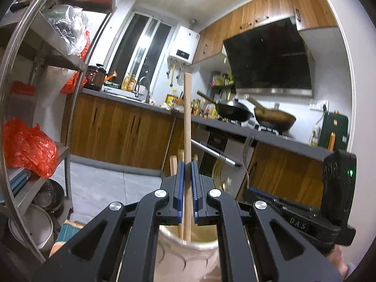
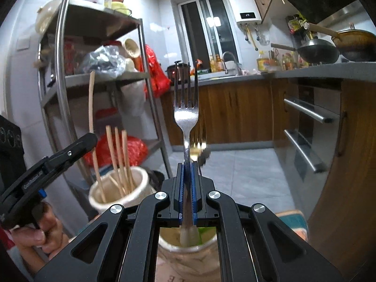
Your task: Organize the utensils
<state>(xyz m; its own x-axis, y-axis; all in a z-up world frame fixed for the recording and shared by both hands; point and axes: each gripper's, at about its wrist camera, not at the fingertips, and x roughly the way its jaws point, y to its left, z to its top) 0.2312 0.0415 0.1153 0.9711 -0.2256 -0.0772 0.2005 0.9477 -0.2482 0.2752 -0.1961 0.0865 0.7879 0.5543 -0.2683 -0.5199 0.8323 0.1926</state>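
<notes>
Left gripper (image 1: 187, 164) is clamped on an upright wooden chopstick (image 1: 187, 117), its lower end inside the cream ceramic holder (image 1: 188, 251) directly below. Right gripper (image 2: 187, 166) is clamped on a steel fork (image 2: 186, 117), tines up, handle end over a second ceramic jar (image 2: 188, 256). Both hands held roughly level; each utensil's long axis stands vertical.

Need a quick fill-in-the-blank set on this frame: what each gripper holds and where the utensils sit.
1. The left gripper is shut on a wooden ____.
2. The right gripper is shut on a metal ____, tines up.
3. In the right wrist view, the other chopsticks stand in a ____ holder.
4. Each held utensil's lower end hangs over the ____ of a holder.

Missing words: chopstick; fork; ceramic; mouth
</notes>
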